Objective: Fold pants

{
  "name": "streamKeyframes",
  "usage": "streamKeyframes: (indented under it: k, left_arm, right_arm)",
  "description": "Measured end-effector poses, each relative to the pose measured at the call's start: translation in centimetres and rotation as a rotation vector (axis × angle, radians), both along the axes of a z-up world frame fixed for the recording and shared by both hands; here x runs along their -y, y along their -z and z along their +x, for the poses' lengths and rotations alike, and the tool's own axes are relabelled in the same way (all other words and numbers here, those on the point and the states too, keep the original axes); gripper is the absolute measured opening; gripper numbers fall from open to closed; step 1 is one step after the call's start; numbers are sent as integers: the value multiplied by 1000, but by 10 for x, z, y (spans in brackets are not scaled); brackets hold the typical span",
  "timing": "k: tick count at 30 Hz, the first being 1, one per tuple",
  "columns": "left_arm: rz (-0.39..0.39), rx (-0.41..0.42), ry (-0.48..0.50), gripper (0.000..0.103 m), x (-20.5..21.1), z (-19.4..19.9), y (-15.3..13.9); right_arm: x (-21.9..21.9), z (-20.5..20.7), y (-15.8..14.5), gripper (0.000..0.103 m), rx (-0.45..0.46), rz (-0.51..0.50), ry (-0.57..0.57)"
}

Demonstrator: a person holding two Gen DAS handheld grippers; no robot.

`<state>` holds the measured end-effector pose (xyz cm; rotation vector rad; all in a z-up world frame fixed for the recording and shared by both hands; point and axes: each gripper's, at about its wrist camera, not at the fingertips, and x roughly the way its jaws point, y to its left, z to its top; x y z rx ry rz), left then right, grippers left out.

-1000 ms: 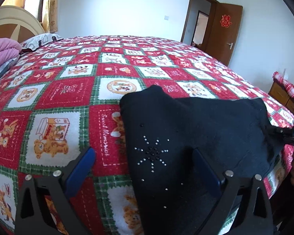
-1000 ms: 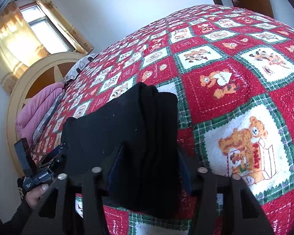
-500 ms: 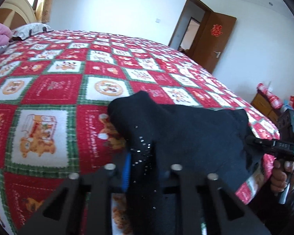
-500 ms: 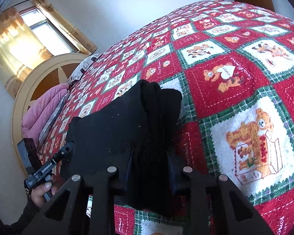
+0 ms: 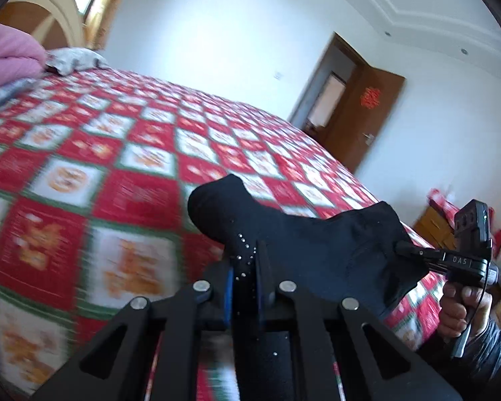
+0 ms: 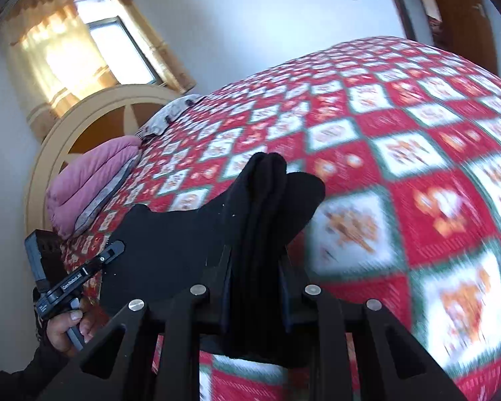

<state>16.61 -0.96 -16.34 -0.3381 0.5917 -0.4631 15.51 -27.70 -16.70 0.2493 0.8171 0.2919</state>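
The black pants (image 5: 317,244) with small rhinestones hang folded between my two grippers, lifted off the red patchwork bed cover (image 5: 83,183). My left gripper (image 5: 245,267) is shut on one end of the pants. It also shows in the right wrist view (image 6: 115,249), held in a hand. My right gripper (image 6: 254,267) is shut on the other, thick bunched end of the pants (image 6: 190,244). It also shows in the left wrist view (image 5: 400,249) at the far right.
A pink folded quilt (image 6: 93,180) and a pillow (image 5: 73,60) lie by the wooden headboard (image 6: 93,113). A brown door (image 5: 367,117) stands open at the far wall. A wooden cabinet (image 5: 437,224) stands beside the bed.
Both grippers closed on the pants' ends and lifted them off the bed. The views are tilted and blurred by motion.
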Motion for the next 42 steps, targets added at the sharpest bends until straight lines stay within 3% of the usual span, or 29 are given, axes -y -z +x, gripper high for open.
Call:
streamKeyframes:
  k: [9,17,22,27,33,35,37,40,42]
  left_arm:
    - [18,44,-229,11,-88,19,-12]
    - [57,14,-342,11,-129,27,11]
    - [58,-59,-357,11,-139,36,42]
    - [86,-94,-362,22,-135,35,57]
    - [88,-97,-373,35,-136,33,60]
    - [106,-94,-389,44,-135,32,60]
    - [116,-88,-388,44,-134,31,61]
    - [153,-85,-392,48,-131,30,60]
    - [174,-88,-404,56,-130,30,59]
  right_arm:
    - [-111,98,-13,23,18,-27,-185]
    - [-187,160,16,23,-59,-59,-284]
    - [-191,183,51,23,-167,-43,-288]
    - [-185,192,68,27,-210,-28,-283]
    - [-174,200,83,39,-252,6,-236]
    - [-172,199,86,53,-247,-5,-219]
    - [-168,200,88,63,-250,-17,-194]
    - [-164,201,94,64,-258,-3,-177]
    - [-165,200,93,69,-244,-27,-171]
